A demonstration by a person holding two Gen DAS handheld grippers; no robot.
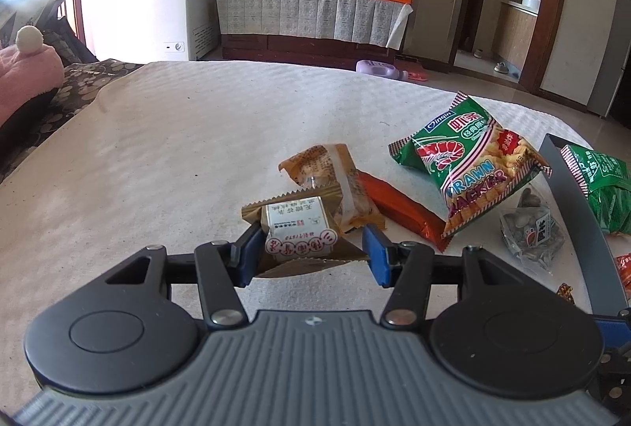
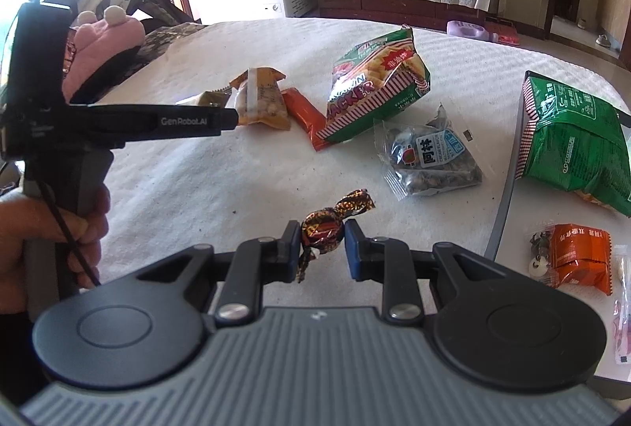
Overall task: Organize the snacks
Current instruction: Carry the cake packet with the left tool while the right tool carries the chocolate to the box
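My right fingers clamp the foil candy by its round middle, above the desk. It is light and slippery. My left fingers hold the gold pastry packet, soft inside, so I squeeze gently.

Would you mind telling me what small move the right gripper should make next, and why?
Probably carry the foil-wrapped candy rightward and over the rim of the grey tray. The right gripper appears shut on it, and the tray already holds a green bag and an orange packet. The left gripper straddles a gold pastry packet, so that can wait.
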